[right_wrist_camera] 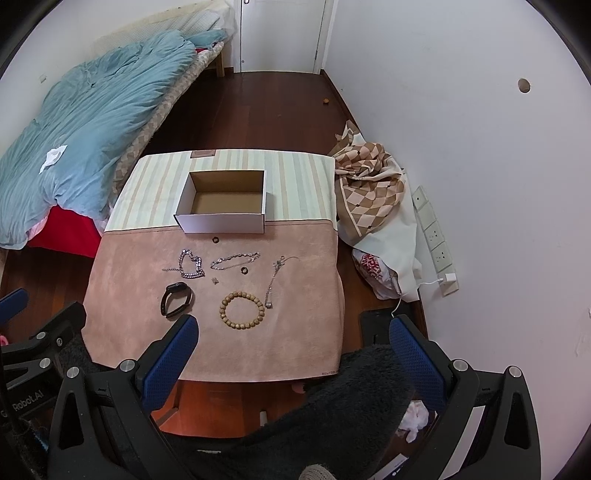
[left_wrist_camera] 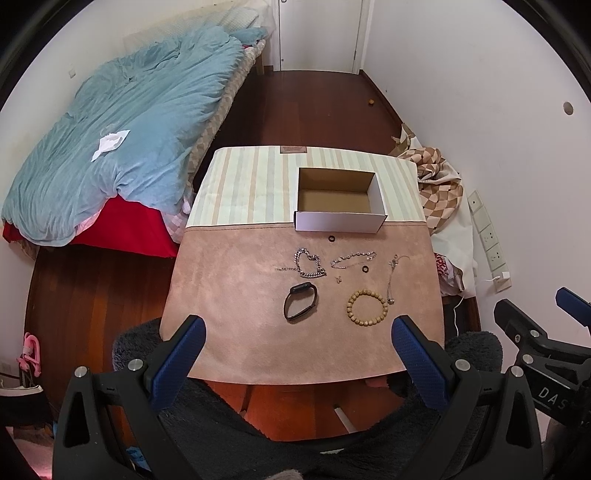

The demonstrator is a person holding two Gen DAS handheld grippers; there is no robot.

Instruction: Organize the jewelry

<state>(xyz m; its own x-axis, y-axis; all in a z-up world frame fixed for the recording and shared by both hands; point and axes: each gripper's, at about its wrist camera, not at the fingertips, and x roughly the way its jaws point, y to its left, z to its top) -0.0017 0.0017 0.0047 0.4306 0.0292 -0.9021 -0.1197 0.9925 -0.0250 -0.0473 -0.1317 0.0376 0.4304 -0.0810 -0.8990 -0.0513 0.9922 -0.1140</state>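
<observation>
An open, empty white cardboard box [left_wrist_camera: 338, 221] [right_wrist_camera: 221, 221] stands at the middle of the cloth-covered table [left_wrist_camera: 240, 295] [right_wrist_camera: 129, 295]. In front of it lie a thick silver chain [left_wrist_camera: 308, 264] [right_wrist_camera: 190, 264], a thin silver bracelet [left_wrist_camera: 352, 258] [right_wrist_camera: 234, 258], a silver necklace [left_wrist_camera: 392, 280] [right_wrist_camera: 273, 282], a wooden bead bracelet [left_wrist_camera: 366, 308] [right_wrist_camera: 242, 310], a black watch band [left_wrist_camera: 300, 305] [right_wrist_camera: 176, 298], and two small dark rings [left_wrist_camera: 331, 238] [right_wrist_camera: 243, 271]. My left gripper [left_wrist_camera: 299, 354] is open and empty above the table's near edge. My right gripper [right_wrist_camera: 293, 350] is open and empty, near the table's front right corner.
A bed with a blue duvet [left_wrist_camera: 122, 140] [right_wrist_camera: 81, 122] stands to the left. A checkered cloth pile [left_wrist_camera: 439, 184] [right_wrist_camera: 369, 184] lies right of the table against the wall. A dark fuzzy cover [left_wrist_camera: 221, 424] [right_wrist_camera: 332, 398] lies below the grippers. A door [left_wrist_camera: 319, 33] is at the back.
</observation>
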